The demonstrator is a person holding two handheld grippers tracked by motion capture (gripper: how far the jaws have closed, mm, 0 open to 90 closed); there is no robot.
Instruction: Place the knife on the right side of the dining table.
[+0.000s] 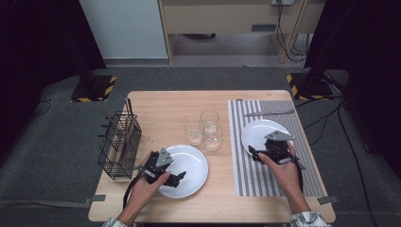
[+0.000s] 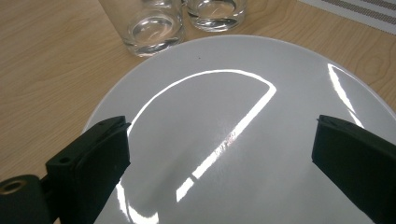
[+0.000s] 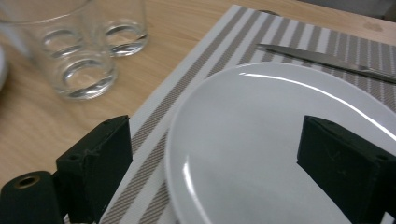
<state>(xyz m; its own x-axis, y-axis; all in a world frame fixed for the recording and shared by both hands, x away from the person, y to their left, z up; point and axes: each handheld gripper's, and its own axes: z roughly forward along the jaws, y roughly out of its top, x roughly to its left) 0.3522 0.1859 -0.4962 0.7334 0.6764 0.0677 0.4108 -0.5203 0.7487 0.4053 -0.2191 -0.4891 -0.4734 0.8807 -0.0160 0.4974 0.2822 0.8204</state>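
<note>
Left gripper (image 1: 181, 178) hovers over the near plate (image 1: 194, 161), jaws wide apart, nothing between them but the plate's shiny face below. That plate sits on bare wood just left of the mat (image 1: 265, 184), in front of the glasses (image 1: 204, 130). Right gripper (image 1: 253, 152) is over the left rim of the far plate (image 1: 257, 128), which lies on the mat; jaws spread wide, gripping nothing, pads clear of the rim. Knife (image 1: 268, 113) lies on the mat behind that plate. Wire rack (image 1: 119, 144) stands well left of the mat, at the table (image 1: 156, 106) edge.
</note>
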